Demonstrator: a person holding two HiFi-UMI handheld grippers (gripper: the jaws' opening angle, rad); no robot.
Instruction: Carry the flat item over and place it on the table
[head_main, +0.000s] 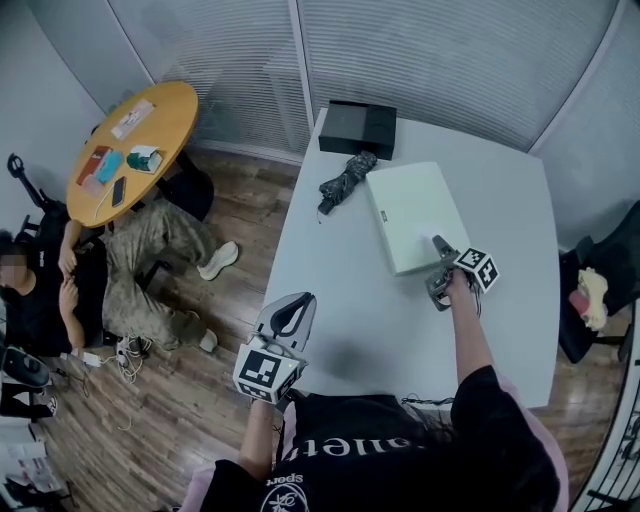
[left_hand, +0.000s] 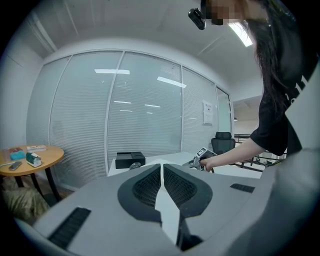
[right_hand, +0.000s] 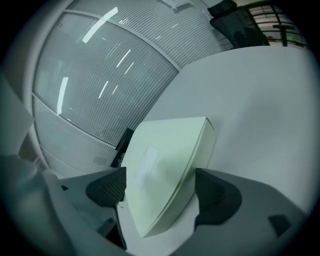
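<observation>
The flat item is a white flat box (head_main: 415, 215) that lies on the white table (head_main: 400, 340). My right gripper (head_main: 438, 245) is at the box's near right corner. In the right gripper view the box (right_hand: 167, 155) has one corner between the wide-spread jaws of that gripper (right_hand: 162, 189), and the pads stand off it on both sides. My left gripper (head_main: 293, 312) hovers at the table's near left edge, away from the box. Its jaws (left_hand: 162, 182) are shut with nothing between them.
A black box (head_main: 357, 128) and a folded dark umbrella (head_main: 346, 180) lie at the table's far end, next to the white box. A round wooden table (head_main: 150, 120) with small items and a seated person (head_main: 40, 290) are at the left. A dark chair (head_main: 600, 290) stands at the right.
</observation>
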